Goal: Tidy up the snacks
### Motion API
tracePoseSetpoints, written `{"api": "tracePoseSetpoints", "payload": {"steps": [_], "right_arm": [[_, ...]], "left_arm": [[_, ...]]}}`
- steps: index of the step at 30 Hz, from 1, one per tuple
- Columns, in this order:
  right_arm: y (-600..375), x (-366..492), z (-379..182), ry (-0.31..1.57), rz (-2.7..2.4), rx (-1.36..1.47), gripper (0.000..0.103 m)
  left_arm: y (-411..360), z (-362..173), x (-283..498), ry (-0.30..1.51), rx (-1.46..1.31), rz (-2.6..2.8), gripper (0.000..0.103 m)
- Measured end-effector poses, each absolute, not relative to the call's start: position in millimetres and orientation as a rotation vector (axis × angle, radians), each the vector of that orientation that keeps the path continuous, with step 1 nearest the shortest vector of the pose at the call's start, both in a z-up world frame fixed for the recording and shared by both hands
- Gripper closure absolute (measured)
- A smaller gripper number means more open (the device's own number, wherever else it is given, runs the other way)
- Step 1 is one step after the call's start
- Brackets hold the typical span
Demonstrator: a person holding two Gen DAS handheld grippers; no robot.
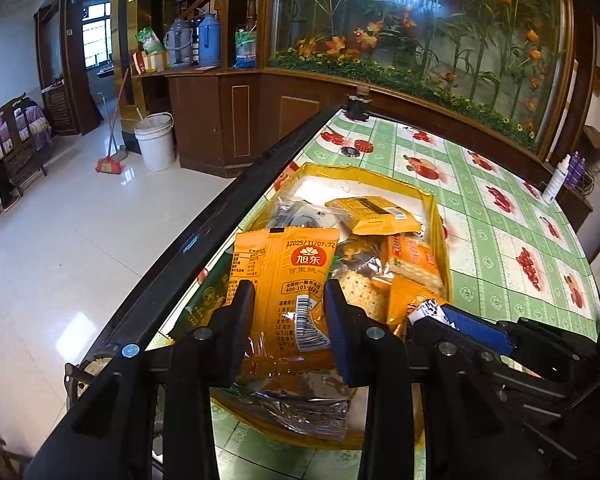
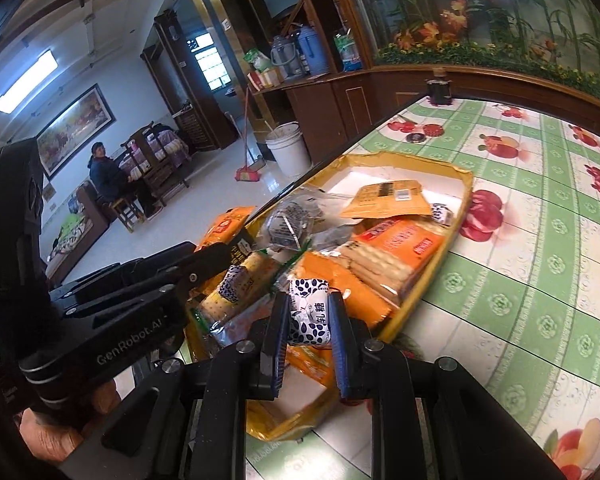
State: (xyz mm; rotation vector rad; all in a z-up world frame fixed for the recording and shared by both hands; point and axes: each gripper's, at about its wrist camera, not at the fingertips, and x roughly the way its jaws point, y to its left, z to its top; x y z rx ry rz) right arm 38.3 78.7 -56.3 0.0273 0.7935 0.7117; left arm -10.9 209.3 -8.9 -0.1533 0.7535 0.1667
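Both grippers over a shallow yellow cardboard tray (image 1: 436, 216) on a table under a green-and-white floral tablecloth (image 1: 500, 216). The left gripper (image 1: 288, 296) is clamped on a flat orange foil snack packet with a red logo and barcode (image 1: 288, 268), held upright above the tray's near left corner. The right gripper (image 2: 308, 312) is closed tight on a small white nougat wrapper printed with dark blue leaves (image 2: 310, 308), held over the tray's near end. The tray already holds about 6 or more items: orange cracker packs (image 2: 396, 248), a yellow pouch (image 2: 388, 198) at the far end and clear-wrapped pieces (image 2: 292, 220). Judged progress: late, with these 2 items not yet released; no loose snacks are visible on the cloth.
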Motion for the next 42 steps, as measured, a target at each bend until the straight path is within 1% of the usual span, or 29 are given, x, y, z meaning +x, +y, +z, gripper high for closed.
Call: {"api": "tracePoseSetpoints", "payload": {"steps": [3, 6, 8, 9, 10, 11, 12, 13, 14, 15, 16, 19, 21, 29, 35, 38, 42], "right_arm": [[88, 41, -62, 0.802, 0.71, 0.004, 0.084], [91, 45, -66, 0.813, 0.703, 0.001, 0.08], [90, 46, -65, 0.814, 0.693, 0.0, 0.079], [88, 46, -65, 0.813, 0.69, 0.001, 0.077], [87, 47, -65, 0.81, 0.685, 0.006, 0.073], [84, 48, -64, 0.806, 0.679, 0.012, 0.071], [81, 48, -63, 0.802, 0.676, 0.017, 0.062], [78, 47, -62, 0.798, 0.672, 0.021, 0.055], [75, 47, -60, 0.791, 0.665, 0.024, 0.052], [72, 46, -59, 0.787, 0.662, 0.026, 0.044], [70, 45, -58, 0.784, 0.66, 0.024, 0.035], [62, 39, -55, 0.756, 0.67, 0.009, 0.023], [56, 36, -53, 0.751, 0.679, 0.008, 0.019], [25, 26, -50, 0.735, 0.729, -0.002, 0.017], [20, 12, -44, 0.704, 0.798, -0.118, 0.017], [18, 5, -38, 0.67, 0.818, -0.158, 0.017], [15, 5, -31, 0.662, 0.851, -0.201, 0.017]], "left_arm": [[214, -15, -7, 0.772, -0.156, 0.178, 0.069], [219, -21, -4, 0.799, -0.158, 0.212, 0.067], [222, -23, -2, 0.811, -0.159, 0.229, 0.067], [223, -24, -2, 0.814, -0.165, 0.229, 0.065], [225, -24, -2, 0.818, -0.173, 0.232, 0.061], [226, -23, -3, 0.817, -0.18, 0.235, 0.05], [226, -22, -4, 0.809, -0.184, 0.243, 0.04], [226, -20, -6, 0.799, -0.183, 0.253, 0.036], [226, -19, -8, 0.792, -0.182, 0.261, 0.031], [226, -17, -9, 0.786, -0.182, 0.267, 0.028], [226, -15, -10, 0.78, -0.182, 0.271, 0.027], [225, -11, -14, 0.772, -0.191, 0.291, 0.026], [224, -8, -16, 0.762, -0.192, 0.292, 0.026], [204, 11, -43, 0.682, -0.135, 0.274, 0.026], [190, 22, -72, 0.636, -0.089, 0.264, 0.026], [185, 25, -84, 0.624, -0.074, 0.263, 0.02], [176, 29, -102, 0.593, -0.023, 0.269, 0.02]]}}
